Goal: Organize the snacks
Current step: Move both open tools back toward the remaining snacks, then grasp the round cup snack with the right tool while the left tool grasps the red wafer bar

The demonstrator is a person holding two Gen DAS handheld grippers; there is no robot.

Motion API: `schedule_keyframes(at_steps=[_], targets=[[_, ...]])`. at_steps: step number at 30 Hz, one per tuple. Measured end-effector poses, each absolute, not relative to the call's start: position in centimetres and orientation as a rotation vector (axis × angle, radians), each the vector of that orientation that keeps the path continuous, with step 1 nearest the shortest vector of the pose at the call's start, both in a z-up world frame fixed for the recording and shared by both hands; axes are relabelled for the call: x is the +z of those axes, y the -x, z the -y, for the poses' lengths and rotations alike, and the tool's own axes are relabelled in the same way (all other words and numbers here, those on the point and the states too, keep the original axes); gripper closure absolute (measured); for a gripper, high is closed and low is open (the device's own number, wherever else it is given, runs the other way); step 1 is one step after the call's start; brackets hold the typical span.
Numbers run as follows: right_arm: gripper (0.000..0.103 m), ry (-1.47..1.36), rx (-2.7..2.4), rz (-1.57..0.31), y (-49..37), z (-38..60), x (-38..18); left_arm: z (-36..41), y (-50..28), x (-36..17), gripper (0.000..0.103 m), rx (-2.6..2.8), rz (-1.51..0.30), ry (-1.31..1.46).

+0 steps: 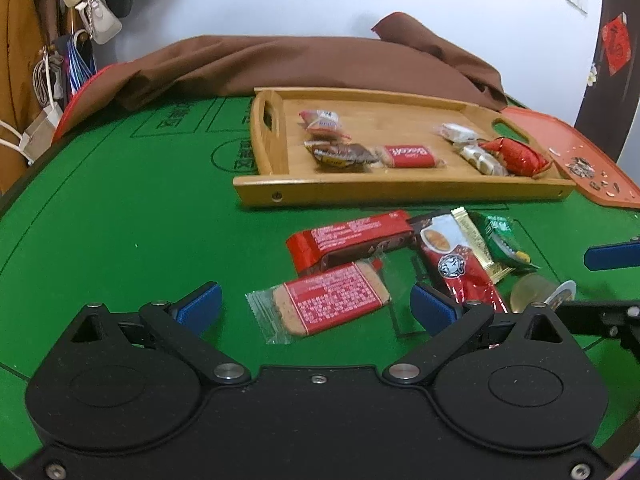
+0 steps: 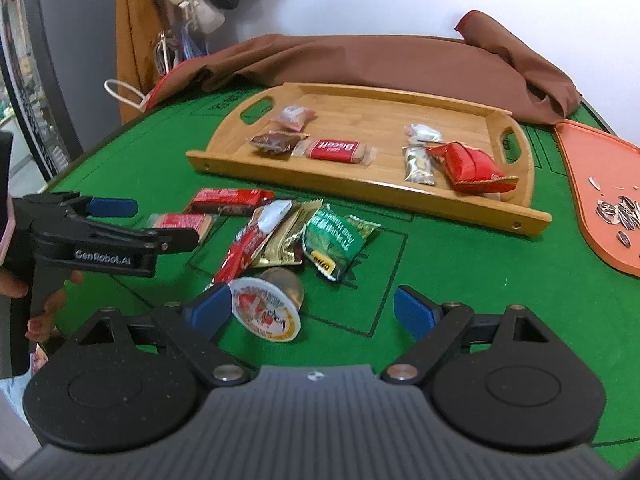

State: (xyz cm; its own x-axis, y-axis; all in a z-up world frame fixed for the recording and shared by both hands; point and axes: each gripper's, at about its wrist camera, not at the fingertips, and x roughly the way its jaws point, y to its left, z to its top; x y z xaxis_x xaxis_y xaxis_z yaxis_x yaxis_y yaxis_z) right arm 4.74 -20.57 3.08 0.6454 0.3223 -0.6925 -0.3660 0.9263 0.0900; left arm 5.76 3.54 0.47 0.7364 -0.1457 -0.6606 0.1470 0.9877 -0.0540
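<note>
Left claw [image 1: 316, 306]: fingers apart, nothing clamped. A clear-wrapped biscuit with red label [image 1: 330, 303] lies on the green surface [image 1: 120, 216] between the blue pads, touching neither. At 12 o'clock, just beyond, a long red bar [image 1: 352, 240]; at 1 o'clock a red coffee sachet [image 1: 456, 260].

Right claw [image 2: 312, 312]: fingers wide apart, empty. A jelly cup [image 2: 266, 306] lies tipped beside the left pad; contact unclear. Green packet [image 2: 338, 242] at 12 o'clock, gold sachet [image 2: 286, 236] at 11.

Farther out at 12, the wooden tray [image 2: 372, 196] holds six small wrapped snacks.
</note>
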Motion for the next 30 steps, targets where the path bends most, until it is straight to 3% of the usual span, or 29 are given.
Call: schedule_keyframes(at_steps=[20,23,30], targets=[[0.011,0.175,0.383,-0.782,-5.1,17.9,0.6,-1.8,-7.1,-0.3,0.004,-0.142,-0.743,-0.049],[0.011,0.179,0.385,-0.776,-5.1,17.8,0.7,-1.8,-7.0,-0.2,0.008,-0.141,-0.737,-0.053],[0.028,0.155,0.405,-0.768,-4.6,17.5,0.9,-1.8,-6.4,-0.1,0.033,-0.14,-0.707,-0.053]])
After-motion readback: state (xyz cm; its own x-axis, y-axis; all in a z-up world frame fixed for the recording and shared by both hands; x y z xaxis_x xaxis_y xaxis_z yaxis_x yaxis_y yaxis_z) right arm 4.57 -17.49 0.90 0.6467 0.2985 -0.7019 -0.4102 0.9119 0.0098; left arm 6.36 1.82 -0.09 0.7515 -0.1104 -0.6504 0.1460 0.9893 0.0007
